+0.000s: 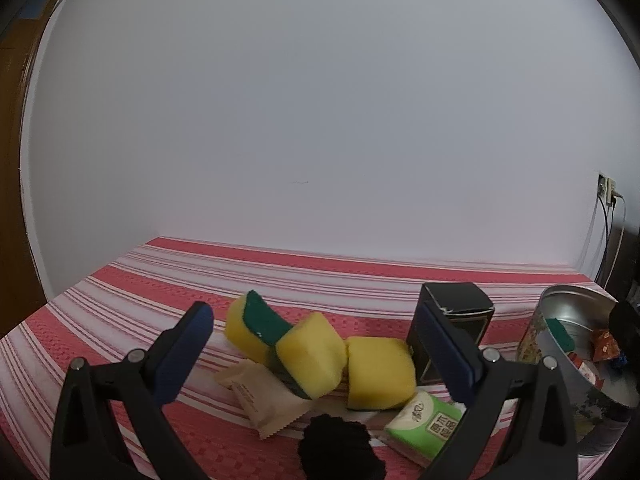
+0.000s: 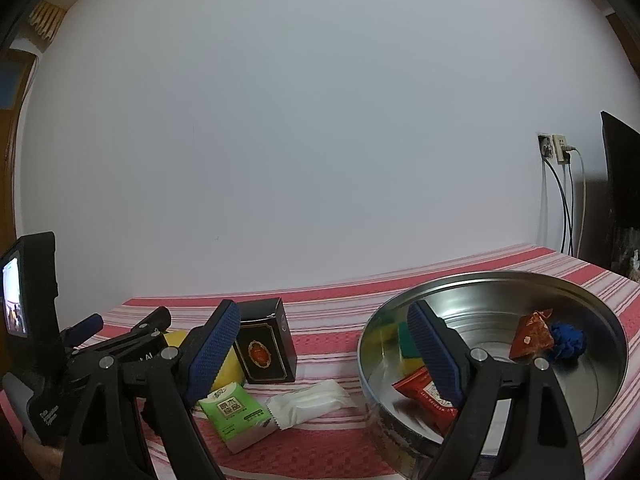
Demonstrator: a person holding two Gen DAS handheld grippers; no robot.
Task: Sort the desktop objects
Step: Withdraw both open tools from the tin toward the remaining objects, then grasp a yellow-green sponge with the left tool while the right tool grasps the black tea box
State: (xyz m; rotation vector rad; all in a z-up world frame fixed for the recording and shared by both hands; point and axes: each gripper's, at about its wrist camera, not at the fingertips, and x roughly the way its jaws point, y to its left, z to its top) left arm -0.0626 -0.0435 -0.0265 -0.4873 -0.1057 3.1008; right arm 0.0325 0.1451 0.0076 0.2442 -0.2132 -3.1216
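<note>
Jaws of the left gripper [image 1: 316, 354] stand wide apart and empty, with three yellow sponges [image 1: 312, 354] lying in a loose row on the striped surface [image 1: 120, 292] just ahead between them; these look light and squashy, so I judge a pinch across the yellow flanks of the middle one safest. Crowding that row are a tan sachet [image 1: 260, 394] and dark woolly ball [image 1: 336, 440] nearer the jaws, the green tissue pack [image 1: 428, 426] and black box [image 1: 456, 320] rightward. Equally wide and empty, the right gripper [image 2: 324, 356] hangs partly over the metal tin [image 2: 496, 280] holding red packets, a blue ball and a sponge.
</note>
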